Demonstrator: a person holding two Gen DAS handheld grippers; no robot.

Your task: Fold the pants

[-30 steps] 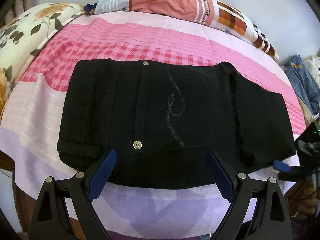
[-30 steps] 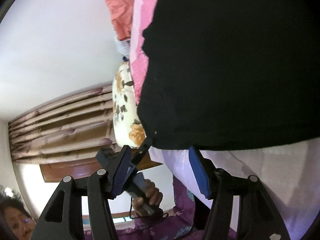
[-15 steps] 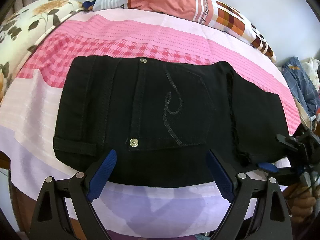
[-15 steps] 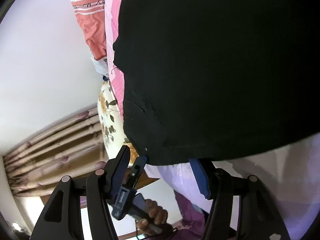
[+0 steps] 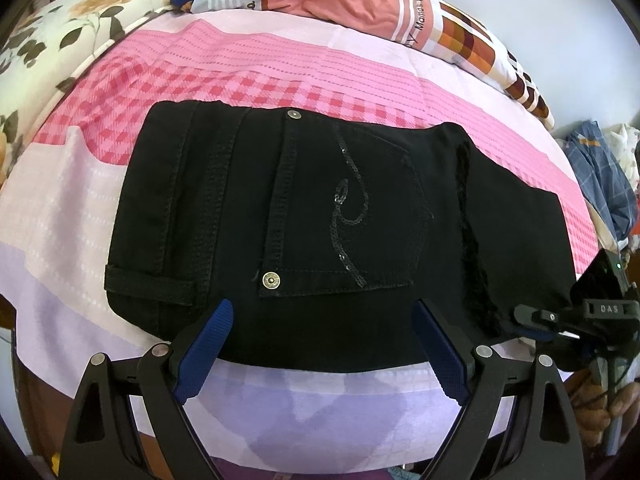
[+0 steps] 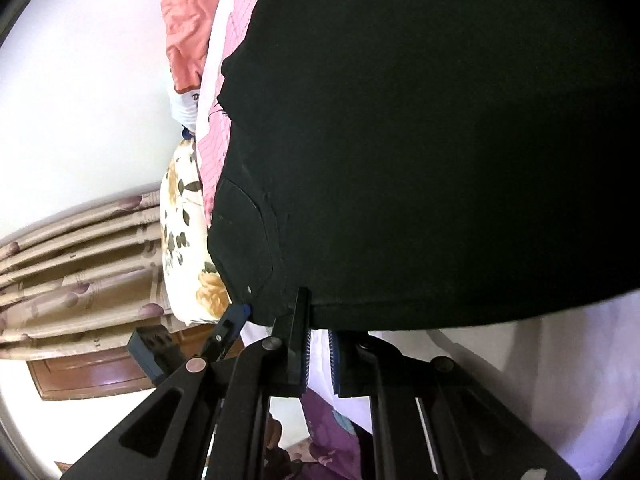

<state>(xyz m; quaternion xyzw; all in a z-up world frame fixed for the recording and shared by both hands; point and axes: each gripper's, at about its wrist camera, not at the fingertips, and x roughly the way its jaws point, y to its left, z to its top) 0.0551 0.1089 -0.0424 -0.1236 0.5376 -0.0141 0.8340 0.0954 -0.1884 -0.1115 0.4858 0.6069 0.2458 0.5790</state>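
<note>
Black folded pants (image 5: 320, 232) lie flat on the pink and lilac bedspread (image 5: 280, 68), back pocket with a sequin swirl facing up. My left gripper (image 5: 320, 344) is open, its blue fingers (image 5: 204, 348) hovering at the pants' near edge, holding nothing. My right gripper (image 6: 320, 344) has its jaws nearly closed at the near edge of the pants (image 6: 420, 140); whether cloth is pinched between them is not clear. The right gripper also shows at the pants' right corner in the left wrist view (image 5: 536, 326).
An orange and white patterned quilt (image 5: 380, 8) lies along the far bed edge. A floral pillow (image 5: 60, 40) is at the left. Clothes (image 5: 600, 172) are piled at the right. Curtains (image 6: 72, 256) and a wooden headboard (image 6: 92, 376) stand beyond the bed.
My right gripper's jaws have closed from wide open to nearly shut at the pants' edge. My left gripper has stayed open and has barely moved.
</note>
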